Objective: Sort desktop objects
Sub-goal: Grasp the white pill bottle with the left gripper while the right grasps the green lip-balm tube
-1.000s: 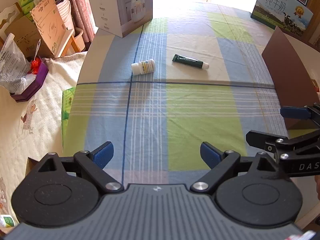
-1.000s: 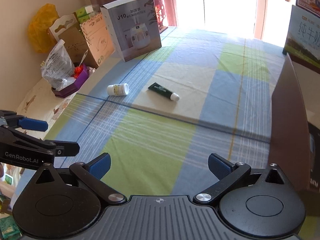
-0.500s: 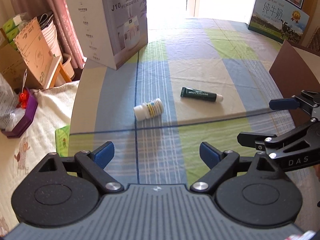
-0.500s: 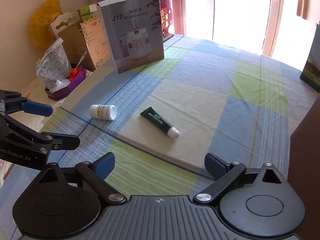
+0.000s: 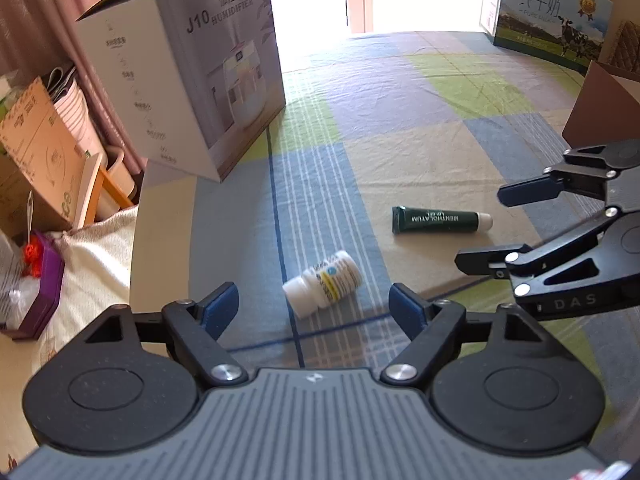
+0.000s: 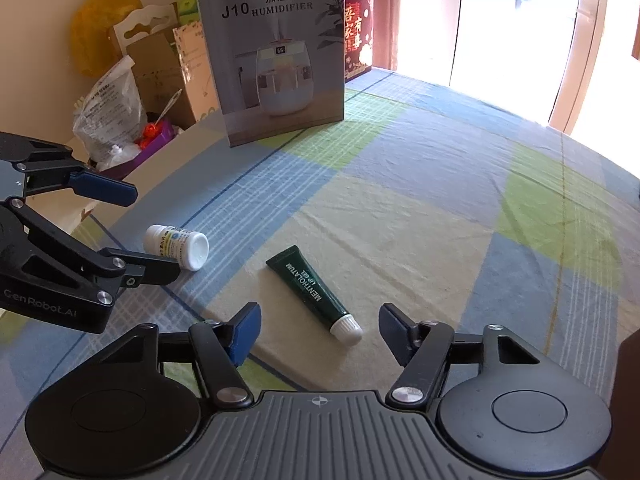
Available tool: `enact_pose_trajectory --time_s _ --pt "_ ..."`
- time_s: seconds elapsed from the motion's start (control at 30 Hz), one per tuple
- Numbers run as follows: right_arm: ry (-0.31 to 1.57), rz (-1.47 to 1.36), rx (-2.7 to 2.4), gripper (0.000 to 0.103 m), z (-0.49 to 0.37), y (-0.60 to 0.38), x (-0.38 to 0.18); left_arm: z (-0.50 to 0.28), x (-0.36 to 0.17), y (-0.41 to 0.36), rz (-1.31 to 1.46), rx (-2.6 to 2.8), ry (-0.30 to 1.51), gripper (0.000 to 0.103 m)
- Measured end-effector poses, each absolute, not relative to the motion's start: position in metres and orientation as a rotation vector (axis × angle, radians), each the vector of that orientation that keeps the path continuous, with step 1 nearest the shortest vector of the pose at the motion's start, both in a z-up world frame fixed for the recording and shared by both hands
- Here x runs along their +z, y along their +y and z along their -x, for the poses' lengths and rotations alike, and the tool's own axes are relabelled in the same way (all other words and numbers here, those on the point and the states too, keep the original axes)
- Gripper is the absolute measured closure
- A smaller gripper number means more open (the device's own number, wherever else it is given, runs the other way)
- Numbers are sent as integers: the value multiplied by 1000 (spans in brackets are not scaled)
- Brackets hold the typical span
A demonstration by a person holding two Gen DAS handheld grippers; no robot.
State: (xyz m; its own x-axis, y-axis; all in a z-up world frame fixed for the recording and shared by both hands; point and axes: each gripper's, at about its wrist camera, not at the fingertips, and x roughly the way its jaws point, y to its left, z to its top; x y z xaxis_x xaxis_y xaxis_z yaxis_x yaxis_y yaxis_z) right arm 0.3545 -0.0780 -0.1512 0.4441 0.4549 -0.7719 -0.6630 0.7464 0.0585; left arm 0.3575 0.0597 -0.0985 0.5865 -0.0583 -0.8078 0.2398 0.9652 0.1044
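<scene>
A small white pill bottle (image 5: 325, 283) lies on its side on the checked tablecloth. It sits just ahead of and between the blue pads of my left gripper (image 5: 314, 310), whose jaws are closing without touching it. A dark green tube with a white cap (image 6: 310, 283) lies to the bottle's right. Its cap end rests between the pads of my right gripper (image 6: 320, 330), which is also closing and not pressing on it. The right wrist view shows the left gripper (image 6: 138, 232) around the bottle (image 6: 176, 245). The left wrist view shows the right gripper (image 5: 498, 226) at the tube (image 5: 438, 220).
A tall grey humidifier box (image 5: 180, 80) stands at the back left of the table. A milk carton box (image 5: 548, 12) and a brown box (image 5: 600, 108) stand at the right. Past the table's left edge (image 5: 160, 240) are bags, cartons and a purple tray (image 5: 40, 292).
Both grippers have moved forward and down over the table. The bottle and tube now lie right at their fingertips, and both pairs of jaws have narrowed.
</scene>
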Motion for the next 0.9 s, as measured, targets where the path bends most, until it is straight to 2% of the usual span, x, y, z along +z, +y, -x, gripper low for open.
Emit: enact_pose_trajectory --time_s 0.13,0.17,0.33,0.43,0.5,0.7,0.73,0.77,0.8,0.9 --pt "876 302 724 58 -357 -74 -159 -365 -104 56 -259 -214 909 29" --pt "862 314 726 60 -356 -73 -159 -366 -106 55 -272 -226 908 33" --pt "855 323 702 85 -357 -75 -159 -372 -115 51 -299 -264 928 49" --pt "873 301 673 89 -358 -80 -157 -375 -120 52 -281 -258 955 63" --pt "884 287 670 89 -357 -83 -156 -377 -122 53 -255 -258 984 81" --pt "871 276 657 85 -359 -85 -156 -382 -121 51 -180 -227 1011 80" --pt "873 270 653 83 -360 -85 -156 -384 -121 51 -171 -223 1013 78" --pt "873 262 650 82 -362 -85 -156 -386 -121 50 -164 -215 1017 68" --pt "871 262 650 82 -363 -84 -156 -387 -122 50 -159 -208 1019 65" --pt "856 285 662 81 -364 -80 -157 -392 -123 49 -142 -197 1022 65"
